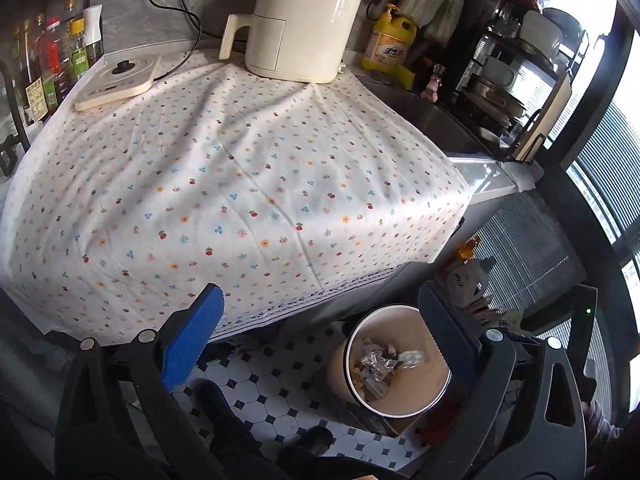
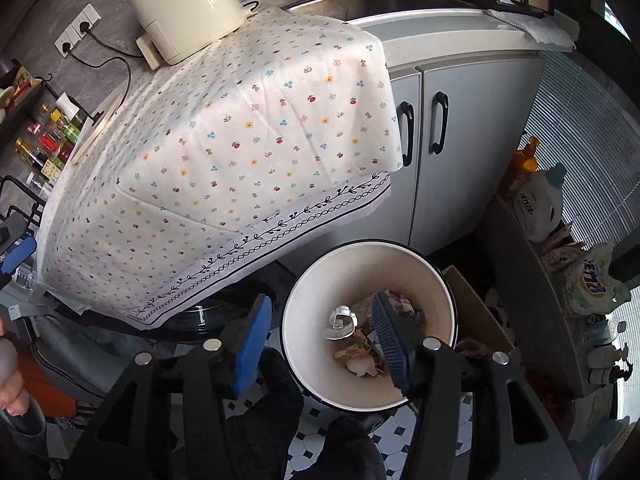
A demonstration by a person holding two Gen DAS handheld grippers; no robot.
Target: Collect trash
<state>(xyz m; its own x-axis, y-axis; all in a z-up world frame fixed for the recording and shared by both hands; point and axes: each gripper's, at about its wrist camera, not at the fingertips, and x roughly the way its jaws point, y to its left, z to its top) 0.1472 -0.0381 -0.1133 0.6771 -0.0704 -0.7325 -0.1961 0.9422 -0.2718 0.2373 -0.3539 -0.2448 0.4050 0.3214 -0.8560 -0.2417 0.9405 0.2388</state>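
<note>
We hold both grippers spread and empty: the right gripper (image 2: 320,344) above the upright, upward-opening bin (image 2: 416,276), trash (image 2: 360,340) lying between its fingers; the left gripper (image 1: 320,340) beside the counter's corner.

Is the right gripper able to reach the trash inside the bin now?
Probably yes. The right gripper is open and hangs above the bin, which has no lid, so nothing covers the trash.

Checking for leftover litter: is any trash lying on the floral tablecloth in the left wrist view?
No, the floral tablecloth carries only the cream appliance and a flat scale-like device; the trash sits in the bin.
</note>
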